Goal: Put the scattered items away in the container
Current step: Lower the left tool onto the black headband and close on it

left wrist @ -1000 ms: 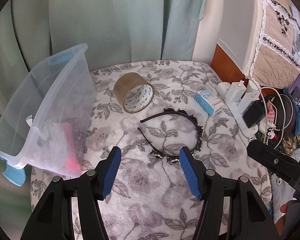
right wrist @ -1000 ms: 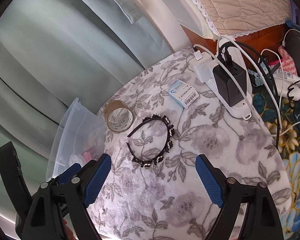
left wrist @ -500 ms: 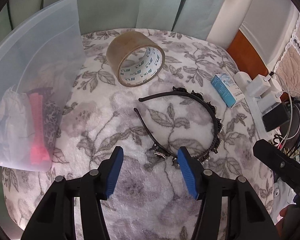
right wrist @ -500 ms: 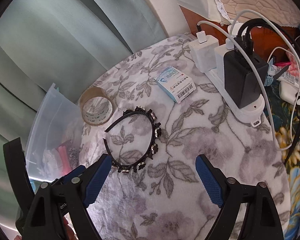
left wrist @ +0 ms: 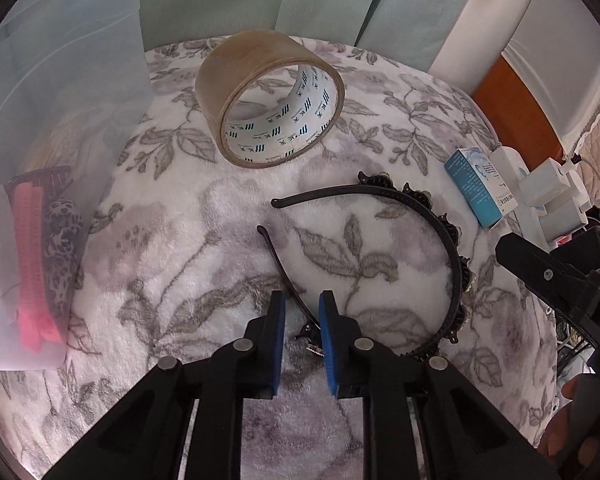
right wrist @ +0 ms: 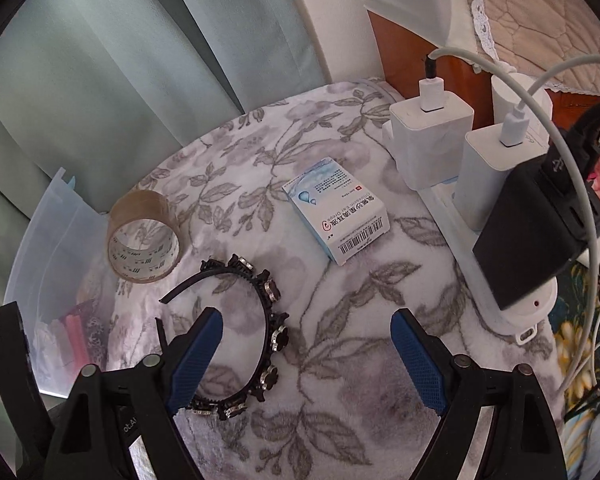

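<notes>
A black headband with jewelled flowers (left wrist: pixel 452 248) (right wrist: pixel 268 292) lies on the floral cloth. My left gripper (left wrist: pixel 302 306) points down at it and its jaws are closing, with the headband's thin plain arm between the blue pads; a gap still shows beside the band. My right gripper (right wrist: pixel 306 344) hovers open above the cloth, its left pad over the headband and nothing between its fingers. A roll of brown tape (left wrist: pixel 240 60) (right wrist: pixel 140 208) stands behind the headband. A small blue-and-white box (left wrist: pixel 476 188) (right wrist: pixel 336 208) lies to the right. The clear plastic container (left wrist: pixel 60 60) (right wrist: pixel 48 248) sits at the left.
Inside the container lie a pink item (left wrist: pixel 30 260) and a patterned one. A white power strip (right wrist: pixel 460 224) with white and black chargers and trailing cables lines the cloth's right edge. Pale green curtains hang behind. The cloth's round edge drops off at front and left.
My left gripper came down toward the headband and its jaws narrowed from wide to a small gap around the band's arm. The right gripper moved forward and lower toward the small box, still open.
</notes>
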Demonstrator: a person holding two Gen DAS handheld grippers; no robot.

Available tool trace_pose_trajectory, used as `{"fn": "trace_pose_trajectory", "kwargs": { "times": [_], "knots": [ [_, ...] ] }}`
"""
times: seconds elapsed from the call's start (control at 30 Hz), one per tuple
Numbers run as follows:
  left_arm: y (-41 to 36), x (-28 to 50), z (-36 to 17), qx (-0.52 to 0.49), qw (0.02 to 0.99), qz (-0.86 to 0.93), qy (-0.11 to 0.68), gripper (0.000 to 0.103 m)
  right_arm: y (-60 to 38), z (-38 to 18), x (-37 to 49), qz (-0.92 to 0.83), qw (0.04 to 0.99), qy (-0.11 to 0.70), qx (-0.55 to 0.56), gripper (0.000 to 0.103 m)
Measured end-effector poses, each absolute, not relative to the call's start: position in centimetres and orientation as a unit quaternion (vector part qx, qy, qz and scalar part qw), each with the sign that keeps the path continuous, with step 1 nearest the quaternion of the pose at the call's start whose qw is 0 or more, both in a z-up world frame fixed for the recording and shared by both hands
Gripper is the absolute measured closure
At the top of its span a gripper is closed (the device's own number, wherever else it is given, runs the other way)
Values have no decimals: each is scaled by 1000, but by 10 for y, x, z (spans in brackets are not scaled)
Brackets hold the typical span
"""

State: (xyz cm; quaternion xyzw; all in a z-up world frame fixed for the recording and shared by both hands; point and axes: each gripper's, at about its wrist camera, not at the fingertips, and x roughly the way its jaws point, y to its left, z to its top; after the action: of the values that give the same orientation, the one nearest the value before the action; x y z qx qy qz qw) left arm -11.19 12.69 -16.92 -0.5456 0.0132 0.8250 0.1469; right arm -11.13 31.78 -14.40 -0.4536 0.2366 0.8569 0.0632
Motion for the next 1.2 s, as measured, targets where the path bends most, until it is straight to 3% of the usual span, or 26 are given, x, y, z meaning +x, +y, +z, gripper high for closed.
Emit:
{"fn": "trace_pose_trajectory", "kwargs": {
  "times": [0.53, 1.2],
  "knots": [
    [90, -136, -167, -533, 115, 838, 10, 91, 324, -158, -151, 866, 89, 217, -443, 16],
    [95, -133, -174, -541, 120, 832, 35, 84, 323, -168, -183, 881, 100, 175, -427, 20]
  ]
}}
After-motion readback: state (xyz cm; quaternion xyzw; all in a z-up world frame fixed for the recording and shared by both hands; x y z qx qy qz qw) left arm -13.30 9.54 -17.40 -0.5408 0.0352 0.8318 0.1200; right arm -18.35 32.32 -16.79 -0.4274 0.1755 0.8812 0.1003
